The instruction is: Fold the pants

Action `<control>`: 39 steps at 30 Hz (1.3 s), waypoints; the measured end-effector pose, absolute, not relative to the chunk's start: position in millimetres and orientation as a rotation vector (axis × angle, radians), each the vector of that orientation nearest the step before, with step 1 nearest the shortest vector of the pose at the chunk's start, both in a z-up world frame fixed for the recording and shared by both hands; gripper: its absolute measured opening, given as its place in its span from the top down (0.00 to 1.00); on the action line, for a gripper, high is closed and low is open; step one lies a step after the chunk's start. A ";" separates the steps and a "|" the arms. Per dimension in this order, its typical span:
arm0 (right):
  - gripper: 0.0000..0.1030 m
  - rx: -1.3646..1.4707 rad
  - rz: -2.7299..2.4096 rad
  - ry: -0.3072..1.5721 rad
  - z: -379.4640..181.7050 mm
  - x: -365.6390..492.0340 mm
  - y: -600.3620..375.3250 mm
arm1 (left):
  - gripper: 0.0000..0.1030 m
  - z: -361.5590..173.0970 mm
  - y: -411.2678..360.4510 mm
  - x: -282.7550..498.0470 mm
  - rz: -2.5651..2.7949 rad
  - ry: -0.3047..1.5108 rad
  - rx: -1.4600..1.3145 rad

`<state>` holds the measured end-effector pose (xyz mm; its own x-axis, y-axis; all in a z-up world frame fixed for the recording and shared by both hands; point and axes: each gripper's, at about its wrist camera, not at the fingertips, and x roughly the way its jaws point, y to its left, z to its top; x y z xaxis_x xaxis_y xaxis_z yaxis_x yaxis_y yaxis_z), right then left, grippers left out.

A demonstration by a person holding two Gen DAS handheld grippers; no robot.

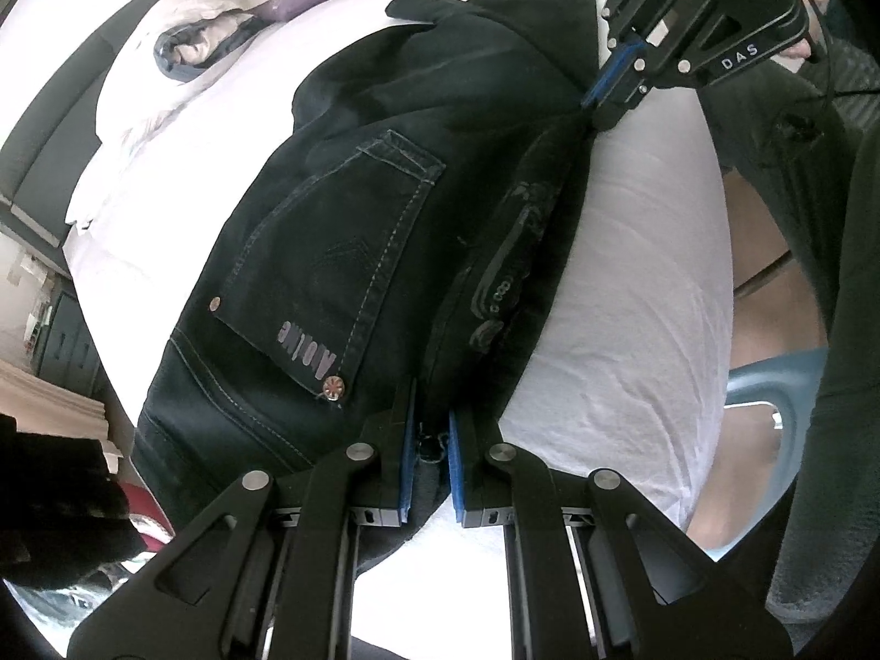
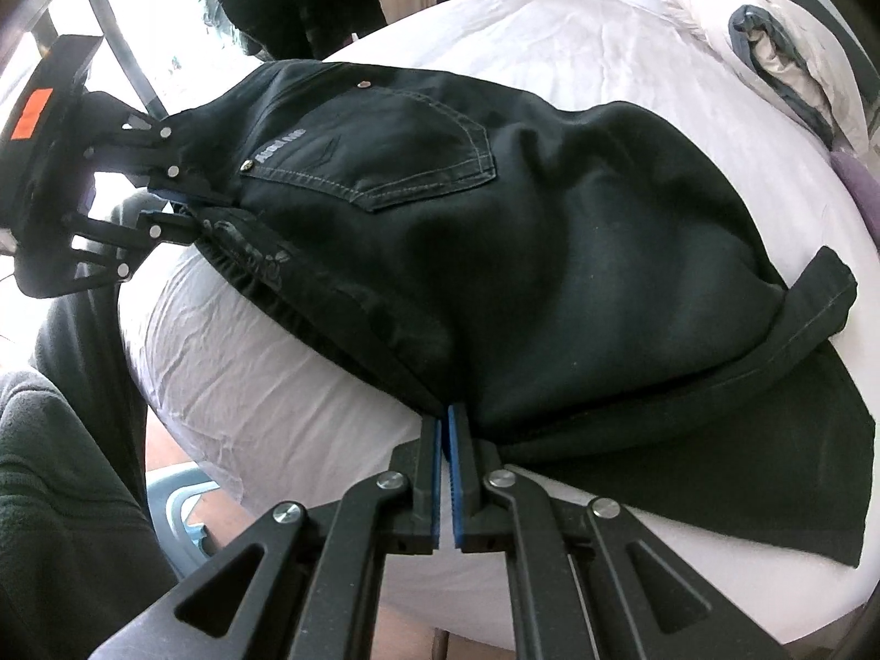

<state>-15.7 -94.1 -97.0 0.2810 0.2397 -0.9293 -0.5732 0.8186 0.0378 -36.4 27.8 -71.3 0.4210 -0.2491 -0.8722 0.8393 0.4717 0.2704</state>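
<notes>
A bed [image 2: 550, 55] with a white sheet is seen carrying black pants [image 2: 550, 231], which are laid along its near edge with the back pocket [image 1: 341, 253] uppermost and the legs doubled toward the right. The waistband end is clamped in the left tongs [image 1: 429, 440], narrowed onto the denim. The folded edge farther along is pinched by the right tongs [image 2: 445, 429], almost fully closed. The long axis is judged to run between the two tongs, both equally near.
</notes>
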 end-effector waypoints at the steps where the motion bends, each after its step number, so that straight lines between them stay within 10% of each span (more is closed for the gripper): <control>1: 0.96 -0.328 0.559 1.168 -97.6 -15.9 -95.2 | 0.91 -72.0 28.6 -36.7 -0.779 0.871 0.796; 12: 0.88 -0.286 0.537 1.144 -107.2 -17.0 -99.7 | 0.87 -77.9 32.9 -35.5 -0.728 0.854 0.737; 18: 0.41 -0.184 0.615 1.105 -105.7 -28.9 -100.0 | 0.73 -51.5 48.5 -43.1 -0.767 0.960 0.660; 39: 0.41 0.008 0.593 1.051 -88.0 -27.9 -120.6 | 0.73 -87.6 -15.3 118.3 -0.590 1.152 0.201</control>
<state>-27.9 -120.6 -88.0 0.3563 0.4632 -0.8115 -0.4554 0.8444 0.2820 118.3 -15.3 -87.6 0.2756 -0.3352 -0.9010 0.5355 0.8319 -0.1457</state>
